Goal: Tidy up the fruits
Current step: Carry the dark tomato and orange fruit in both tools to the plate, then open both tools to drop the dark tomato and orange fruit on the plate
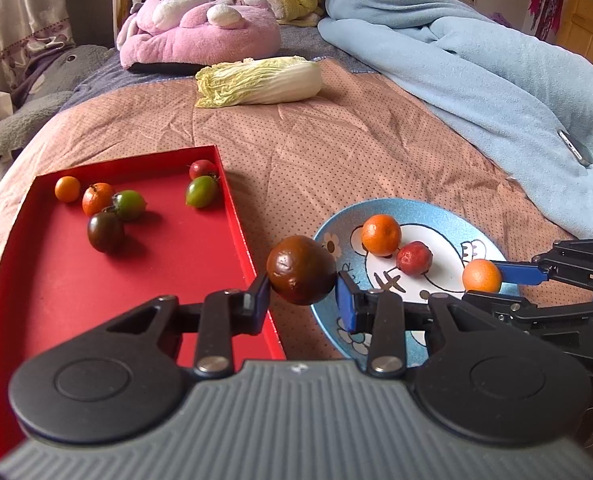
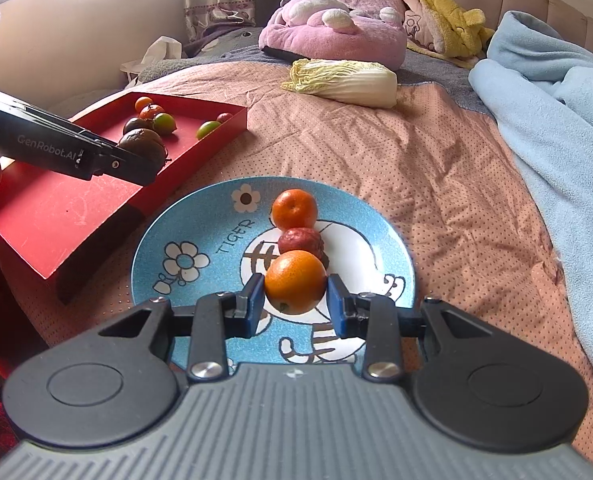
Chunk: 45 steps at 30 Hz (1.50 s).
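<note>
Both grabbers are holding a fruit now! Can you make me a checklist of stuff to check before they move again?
1. Left gripper squeezing the dark brown round tomato: ok.
2. Right gripper squeezing the small orange citrus fruit: ok.
3. Free room in the red cardboard tray for another fruit: ok.
4. Free room on the blue cartoon plate: ok, only an orange fruit and a red wrinkled fruit lie there.
5. Grippers apart from each other: ok.
6. Which container each held fruit belongs in: cannot tell.
</note>
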Tool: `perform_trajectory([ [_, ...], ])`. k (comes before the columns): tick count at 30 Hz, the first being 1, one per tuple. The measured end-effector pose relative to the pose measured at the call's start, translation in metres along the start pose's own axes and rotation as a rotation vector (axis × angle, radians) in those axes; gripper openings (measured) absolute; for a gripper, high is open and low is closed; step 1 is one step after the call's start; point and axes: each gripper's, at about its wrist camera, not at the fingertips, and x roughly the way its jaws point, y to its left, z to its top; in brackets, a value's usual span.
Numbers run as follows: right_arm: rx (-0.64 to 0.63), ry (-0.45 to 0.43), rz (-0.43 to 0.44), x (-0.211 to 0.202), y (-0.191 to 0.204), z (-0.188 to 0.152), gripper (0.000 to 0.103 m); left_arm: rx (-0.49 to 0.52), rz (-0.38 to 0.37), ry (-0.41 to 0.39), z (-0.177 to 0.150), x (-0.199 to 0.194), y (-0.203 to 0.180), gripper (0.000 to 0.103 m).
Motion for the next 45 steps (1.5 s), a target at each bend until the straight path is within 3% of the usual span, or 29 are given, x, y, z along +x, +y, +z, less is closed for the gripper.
perform_trajectory([
  [9,0.028,0.030,-0.023,0.010,-0.010,-0.012,0.039,0.058,-0.087,0.048,-0.013,0.017,-0.036,0.039],
  [20,0.028,0.044,-0.028,0.022,-0.013,-0.012,0.039,0.104,-0.097,0.124,-0.027,0.039,-0.047,0.040],
  [25,0.015,0.047,-0.040,0.024,-0.011,-0.011,0.039,0.090,-0.107,0.121,-0.027,0.037,-0.044,0.040],
  [29,0.013,0.048,-0.051,0.021,-0.012,-0.011,0.040,0.076,-0.110,0.087,-0.024,0.030,-0.043,0.051],
  [36,0.033,0.012,-0.055,0.004,-0.014,-0.005,0.061,0.068,-0.141,0.019,-0.015,0.010,-0.040,0.056],
  [40,0.040,-0.034,-0.035,-0.007,-0.008,0.000,0.084,0.076,-0.123,-0.003,-0.009,0.000,-0.030,0.056],
  [45,0.017,-0.067,-0.031,-0.013,0.002,0.009,0.091,0.060,-0.058,-0.030,-0.001,-0.011,-0.004,0.056],
])
